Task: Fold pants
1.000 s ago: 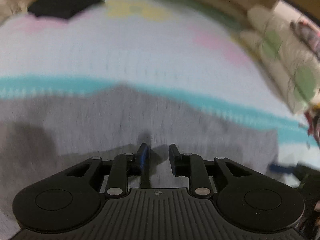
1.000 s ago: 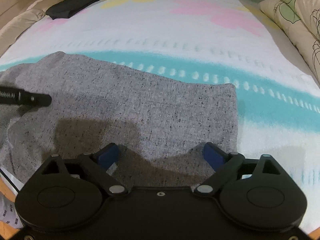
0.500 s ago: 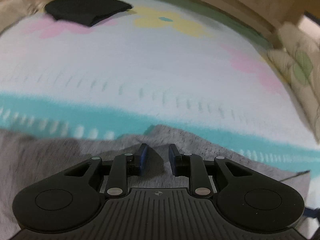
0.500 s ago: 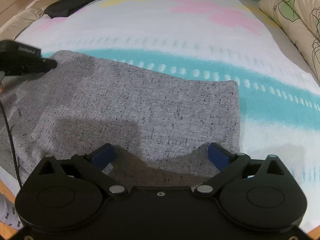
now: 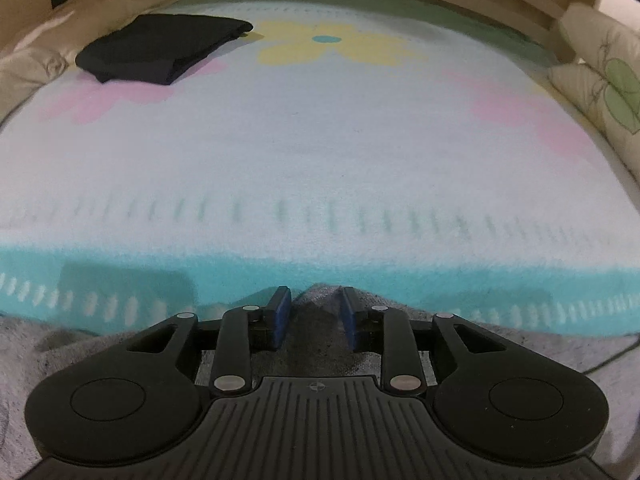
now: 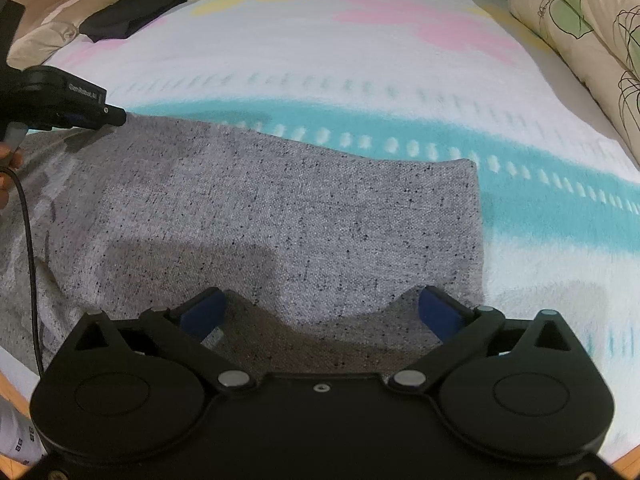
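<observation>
Grey speckled pants (image 6: pixel 280 208) lie flat on the flowered blanket (image 6: pixel 360 60), folded into a wide rectangle. My right gripper (image 6: pixel 322 300) hangs wide open over their near edge, close to the right end, with nothing pinched. My left gripper (image 5: pixel 315 294) sits at the pants' far left corner (image 6: pixel 132 120). Its jaws are narrow and opening. A peak of grey cloth (image 5: pixel 316 300) stands between the blue pads (image 5: pixel 280 312), which do not visibly press on it. In the right wrist view the left gripper (image 6: pixel 116 116) shows as a black tip at that corner.
A folded black garment (image 5: pixel 160 48) lies at the far left of the bed. Patterned pillows (image 6: pixel 580 40) line the right side and a beige pillow (image 6: pixel 40 40) the far left. A black cable (image 6: pixel 28 240) hangs by the person's hand (image 6: pixel 4 160). The wooden bed edge (image 6: pixel 12 392) is near left.
My left gripper moved from over the middle of the grey cloth to its far left corner and spread slightly. The right jaws widened a little without moving.
</observation>
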`<state>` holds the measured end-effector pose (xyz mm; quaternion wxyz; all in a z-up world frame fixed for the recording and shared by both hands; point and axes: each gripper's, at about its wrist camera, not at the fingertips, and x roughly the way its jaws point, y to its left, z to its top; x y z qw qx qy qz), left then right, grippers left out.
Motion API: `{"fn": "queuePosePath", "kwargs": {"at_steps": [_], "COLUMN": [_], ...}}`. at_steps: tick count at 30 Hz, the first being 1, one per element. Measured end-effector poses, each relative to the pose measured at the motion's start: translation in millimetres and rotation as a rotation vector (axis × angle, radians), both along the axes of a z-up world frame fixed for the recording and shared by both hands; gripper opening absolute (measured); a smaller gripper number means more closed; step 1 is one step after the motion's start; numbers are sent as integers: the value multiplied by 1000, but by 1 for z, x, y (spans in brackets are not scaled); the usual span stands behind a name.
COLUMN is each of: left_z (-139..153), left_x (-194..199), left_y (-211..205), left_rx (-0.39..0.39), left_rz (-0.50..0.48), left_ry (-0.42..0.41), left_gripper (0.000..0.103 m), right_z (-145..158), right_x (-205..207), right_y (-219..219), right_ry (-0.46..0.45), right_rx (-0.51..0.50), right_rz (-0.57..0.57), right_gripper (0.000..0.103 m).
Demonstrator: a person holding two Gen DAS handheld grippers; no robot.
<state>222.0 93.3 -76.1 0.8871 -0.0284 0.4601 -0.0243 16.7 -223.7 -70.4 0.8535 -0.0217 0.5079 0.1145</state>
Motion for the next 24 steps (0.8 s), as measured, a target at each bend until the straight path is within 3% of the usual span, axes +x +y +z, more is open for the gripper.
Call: {"fn": "queuePosePath", "kwargs": {"at_steps": [6, 11, 16, 19, 24], "left_z": [5, 25, 41, 36, 31], "left_x": [1, -16, -51, -65, -64], "left_y": [-1, 1, -11, -23, -11], "left_rx": [14, 41, 34, 37, -41], "left_rz": [3, 40, -56, -136, -98], "left_ry": [4, -65, -120, -95, -46], "left_gripper": [27, 27, 27, 27, 27], "right_z": [0, 3, 8, 6, 2], "right_x": [0, 0, -5, -8, -6], "right_y": [0, -1, -1, 2, 2], "right_ry": [-2, -6, -56, -59, -42], "right_rx": [-1, 4, -6, -20, -9], "right_rz": [-3, 1, 2, 36, 20], "right_gripper": [103, 102, 102, 102, 102]}}
